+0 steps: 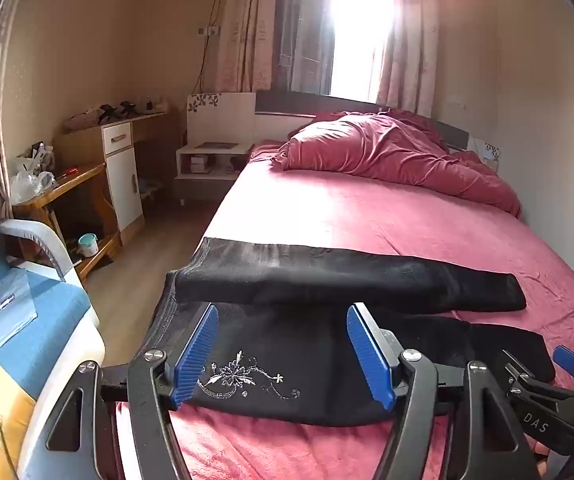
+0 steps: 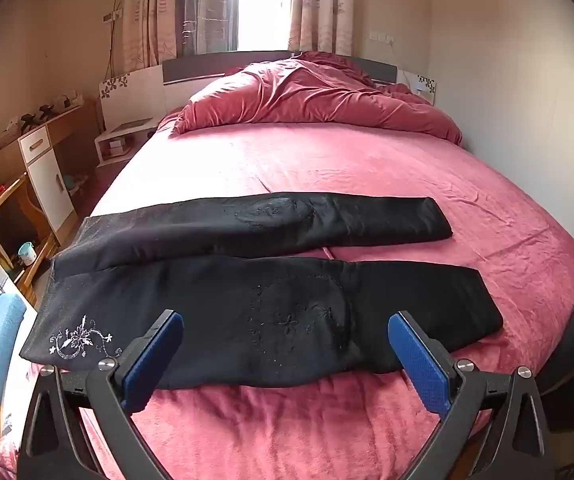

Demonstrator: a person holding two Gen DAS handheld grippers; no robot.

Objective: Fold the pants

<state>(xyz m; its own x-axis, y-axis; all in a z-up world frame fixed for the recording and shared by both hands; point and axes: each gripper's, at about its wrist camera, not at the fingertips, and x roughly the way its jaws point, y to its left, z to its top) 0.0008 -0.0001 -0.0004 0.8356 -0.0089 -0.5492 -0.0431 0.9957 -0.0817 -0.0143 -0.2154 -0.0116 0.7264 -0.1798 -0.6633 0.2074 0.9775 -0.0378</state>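
Black soft-fabric pants with silver floral embroidery (image 2: 247, 304) lie spread across the pink fleece-covered bed (image 2: 327, 152), waistband toward 9 o'clock, legs running toward 3 o'clock, slightly apart. Step in hand, by my judgement: bring one leg over the other. Best done by pinching the near edge at waist and lower leg together, lifting evenly, aligning seams. Left gripper (image 1: 283, 356) wide open, hovering over the embroidered hip, holding nothing. Right gripper (image 2: 287, 360) equally wide open at the near leg's 6 o'clock edge, empty.
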